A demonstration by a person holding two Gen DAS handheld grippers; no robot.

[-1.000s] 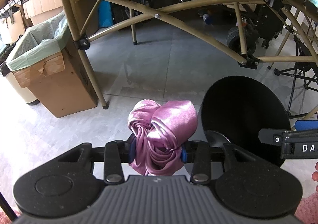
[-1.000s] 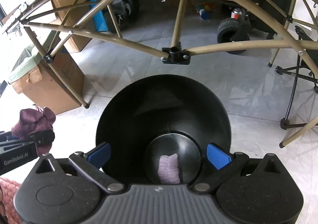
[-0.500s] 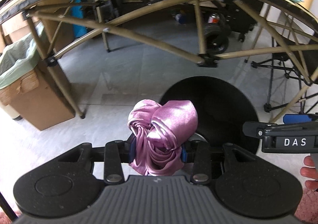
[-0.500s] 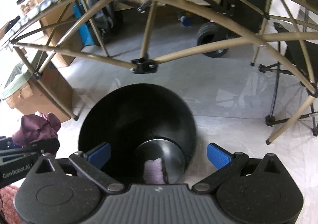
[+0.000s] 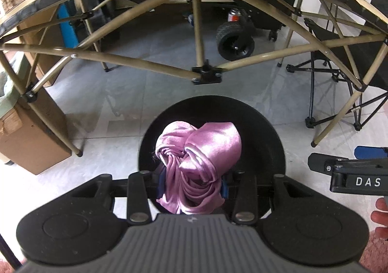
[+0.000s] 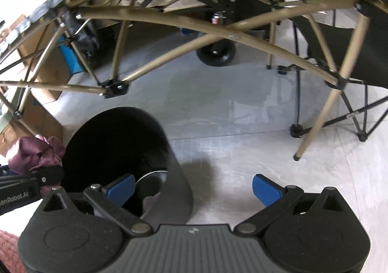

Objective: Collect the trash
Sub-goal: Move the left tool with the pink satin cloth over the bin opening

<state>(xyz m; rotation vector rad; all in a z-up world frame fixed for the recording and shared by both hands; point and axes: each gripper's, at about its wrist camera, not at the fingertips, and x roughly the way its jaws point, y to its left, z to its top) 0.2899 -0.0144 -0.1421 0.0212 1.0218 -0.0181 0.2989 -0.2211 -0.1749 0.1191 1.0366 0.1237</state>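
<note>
both hands have swung sideways, so the left gripper [image 5: 190,184], pinching a crumpled pink cloth [image 5: 198,164], now hangs over the black bin [image 5: 271,142]. right gripper [image 6: 194,188] spread, empty, beside it. release looks near.

Both wrist cameras look steeply down past their fingers at the floor. They share the black bin [image 5: 262,151] and the table frame [image 6: 169,54].
</note>
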